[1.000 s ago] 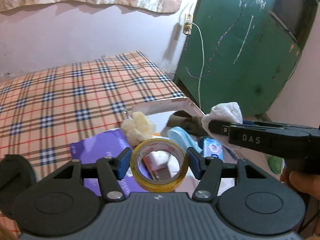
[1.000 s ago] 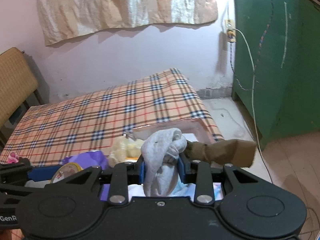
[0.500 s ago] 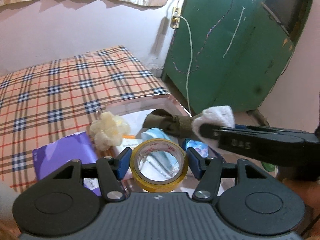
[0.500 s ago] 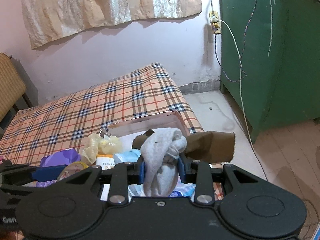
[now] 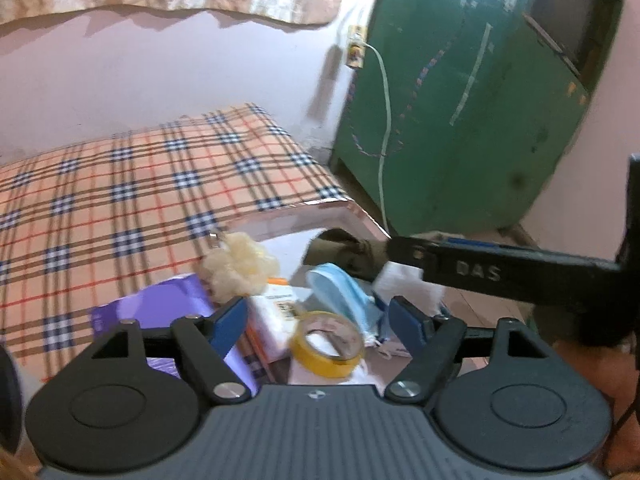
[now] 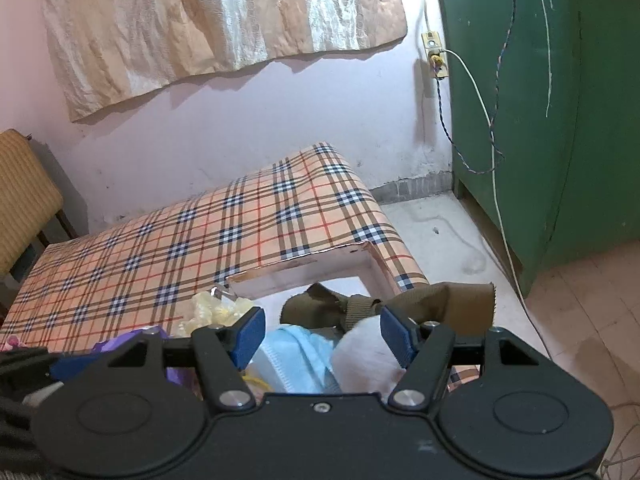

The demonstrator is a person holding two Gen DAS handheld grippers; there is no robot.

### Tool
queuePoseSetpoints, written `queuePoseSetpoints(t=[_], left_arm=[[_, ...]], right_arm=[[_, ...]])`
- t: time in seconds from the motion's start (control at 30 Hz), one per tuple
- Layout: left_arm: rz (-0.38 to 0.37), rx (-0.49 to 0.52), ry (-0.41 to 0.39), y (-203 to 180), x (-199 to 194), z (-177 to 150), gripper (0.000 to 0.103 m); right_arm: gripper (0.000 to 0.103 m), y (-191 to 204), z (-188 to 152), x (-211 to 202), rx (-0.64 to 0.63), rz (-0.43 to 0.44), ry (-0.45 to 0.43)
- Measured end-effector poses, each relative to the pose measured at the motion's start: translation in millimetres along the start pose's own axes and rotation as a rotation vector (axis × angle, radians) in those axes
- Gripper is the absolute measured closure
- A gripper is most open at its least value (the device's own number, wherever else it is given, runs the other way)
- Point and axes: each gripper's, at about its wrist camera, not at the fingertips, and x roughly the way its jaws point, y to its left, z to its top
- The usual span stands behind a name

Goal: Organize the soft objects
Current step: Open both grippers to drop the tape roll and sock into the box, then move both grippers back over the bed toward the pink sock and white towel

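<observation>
My left gripper (image 5: pixel 318 322) hangs over a cardboard box (image 5: pixel 320 210), its jaws opening. A yellow tape roll (image 5: pixel 326 346) lies loose below them, touching neither pad. My right gripper (image 6: pixel 323 334) is opening too. A white sock (image 6: pixel 360 354) rests on the pile under it, close to the right pad and free of it. The box also holds a blue face mask (image 6: pixel 296 348), an olive cloth (image 6: pixel 400 304) draped over the right rim, and a cream fluffy ball (image 5: pixel 240 266). In the left wrist view the right gripper (image 5: pixel 500 270) crosses from the right above the sock (image 5: pixel 400 284).
The box stands at the near end of a plaid-covered bed (image 6: pixel 200 232). A purple packet (image 5: pixel 160 308) and a white-and-orange carton (image 5: pixel 272 316) lie in the pile. A green cabinet (image 6: pixel 540 120) with a dangling cable stands on the right, a woven chair (image 6: pixel 24 208) at far left.
Both grippers have gone from shut to open. The tape roll left the left jaws and dropped onto the pile. The sock slipped out of the right jaws and settled lower.
</observation>
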Motion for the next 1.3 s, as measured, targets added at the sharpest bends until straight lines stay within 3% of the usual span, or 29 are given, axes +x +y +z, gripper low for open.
queuePoseSetpoints(t=[0.43,1.3], left_arm=[[0.153,-0.035,-0.004,32,-43,-3,0.015],[0.339,-0.166,-0.053,124,-125,-28,0.012]], right_arm=[[0.025,52,-8,-31,-0.095,-0.028,0.015],[0.023,190,-27,-40,-0.229,0.122,0.034]])
